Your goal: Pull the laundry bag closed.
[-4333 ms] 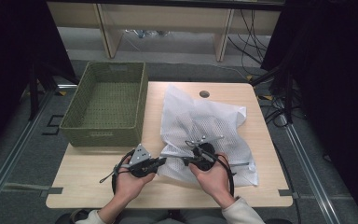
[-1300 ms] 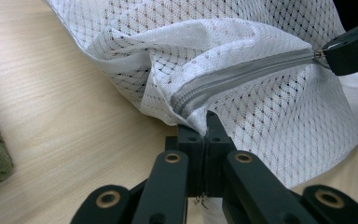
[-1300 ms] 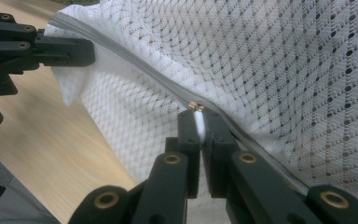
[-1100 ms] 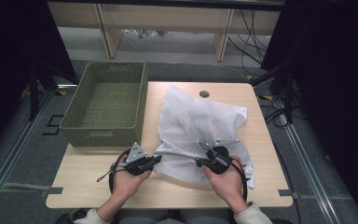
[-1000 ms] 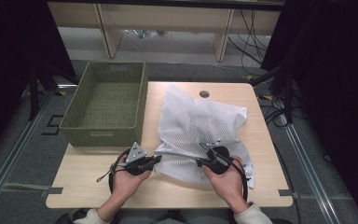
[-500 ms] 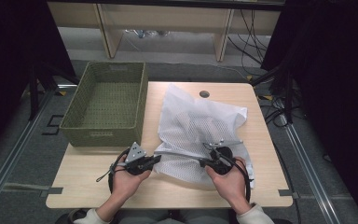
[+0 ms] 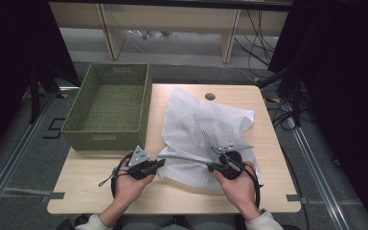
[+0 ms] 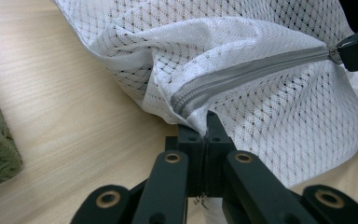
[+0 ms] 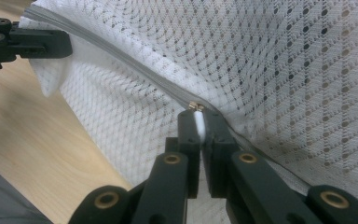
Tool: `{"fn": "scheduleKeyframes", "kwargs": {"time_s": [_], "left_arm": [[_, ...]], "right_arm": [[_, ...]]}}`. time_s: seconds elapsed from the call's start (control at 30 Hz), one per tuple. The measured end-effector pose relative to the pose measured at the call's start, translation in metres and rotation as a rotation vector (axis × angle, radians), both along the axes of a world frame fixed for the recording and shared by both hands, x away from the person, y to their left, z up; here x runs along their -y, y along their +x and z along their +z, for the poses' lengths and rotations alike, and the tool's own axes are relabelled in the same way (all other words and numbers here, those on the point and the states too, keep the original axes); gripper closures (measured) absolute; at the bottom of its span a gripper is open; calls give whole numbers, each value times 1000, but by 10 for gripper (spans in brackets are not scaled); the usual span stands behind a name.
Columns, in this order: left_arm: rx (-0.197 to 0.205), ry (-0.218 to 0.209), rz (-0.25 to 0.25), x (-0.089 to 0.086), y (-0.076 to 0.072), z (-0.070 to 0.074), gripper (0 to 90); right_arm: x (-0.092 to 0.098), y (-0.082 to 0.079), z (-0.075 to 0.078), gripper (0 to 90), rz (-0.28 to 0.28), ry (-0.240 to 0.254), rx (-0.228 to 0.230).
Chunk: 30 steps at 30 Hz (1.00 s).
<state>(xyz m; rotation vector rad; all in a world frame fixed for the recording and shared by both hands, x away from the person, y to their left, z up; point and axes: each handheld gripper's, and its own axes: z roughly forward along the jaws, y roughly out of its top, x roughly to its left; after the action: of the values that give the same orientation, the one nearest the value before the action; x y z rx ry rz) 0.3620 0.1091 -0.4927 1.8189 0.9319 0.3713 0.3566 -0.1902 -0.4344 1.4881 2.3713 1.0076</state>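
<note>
Desk [image 7: 96, 177], light wood, takes up the middle of the high view, with a small round hole [image 7: 210, 96] near its far edge. Green woven basket [image 7: 109, 106] sits on the desk's upper left part, its right wall just beside the bag.

White mesh laundry bag [image 7: 202, 132] lies crumpled across the centre-right of the desk, from near the hole down to the lower middle of the frame. Its grey zipper [image 7: 182, 157] runs roughly level along the bag's near edge, pulled taut between the two grippers. In the left gripper view the zipper [image 8: 242, 74] goes from centre to upper right, teeth closed over the visible stretch.

Left gripper [image 7: 160, 163], lower left of centre in the high view, held by the person's left hand [image 7: 128, 183]. Jaws pinched tight on the bag's corner fabric at the zipper's end; in the left gripper view [image 8: 205, 135] the mesh bunches right at the jaw tips.

Right gripper [image 7: 212, 166], lower right of centre, held by the right hand [image 7: 239, 188]. Jaws clamped narrow on the zipper's white pull tab [image 9: 198, 125], lower middle of the right gripper view, with the small metal slider [image 9: 196, 106] just above the tips. The left gripper shows in that view's upper left corner, gripping the bag.
</note>
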Motion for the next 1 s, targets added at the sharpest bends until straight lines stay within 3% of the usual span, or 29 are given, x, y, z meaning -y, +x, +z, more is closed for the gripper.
{"fn": "scheduleKeyframes", "kwargs": {"time_s": [0.17, 0.23, 0.33, 0.6, 0.7, 0.8, 0.87, 0.97, 1.0], "left_arm": [[-2, 2, -1, 0, 0, 0, 886], [-2, 0, -1, -1, 0, 0, 886], [-1, 0, -1, -1, 1, 0, 886], [9, 10, -6, -2, 2, 0, 886], [-4, -2, 4, -1, 1, -1, 886], [2, 5, 0, -1, 1, -1, 886], [2, 0, 2, -1, 1, -1, 886], [-1, 3, 5, -1, 1, -1, 886], [-1, 3, 5, -1, 1, -1, 886]], "right_arm": [[0, -1, 0, 879, -15, -12, 2], [3, 0, 1, 879, 17, -9, 1], [3, -1, 0, 879, -14, 9, -5], [6, -1, 0, 879, -14, -11, -3], [7, -1, 0, 879, -23, -13, 2], [11, -1, -1, 879, 6, -14, -2], [10, -2, -1, 879, -26, 4, -7], [11, -2, -1, 879, -39, -10, -17], [11, -2, -1, 879, -29, 10, -11]]}}
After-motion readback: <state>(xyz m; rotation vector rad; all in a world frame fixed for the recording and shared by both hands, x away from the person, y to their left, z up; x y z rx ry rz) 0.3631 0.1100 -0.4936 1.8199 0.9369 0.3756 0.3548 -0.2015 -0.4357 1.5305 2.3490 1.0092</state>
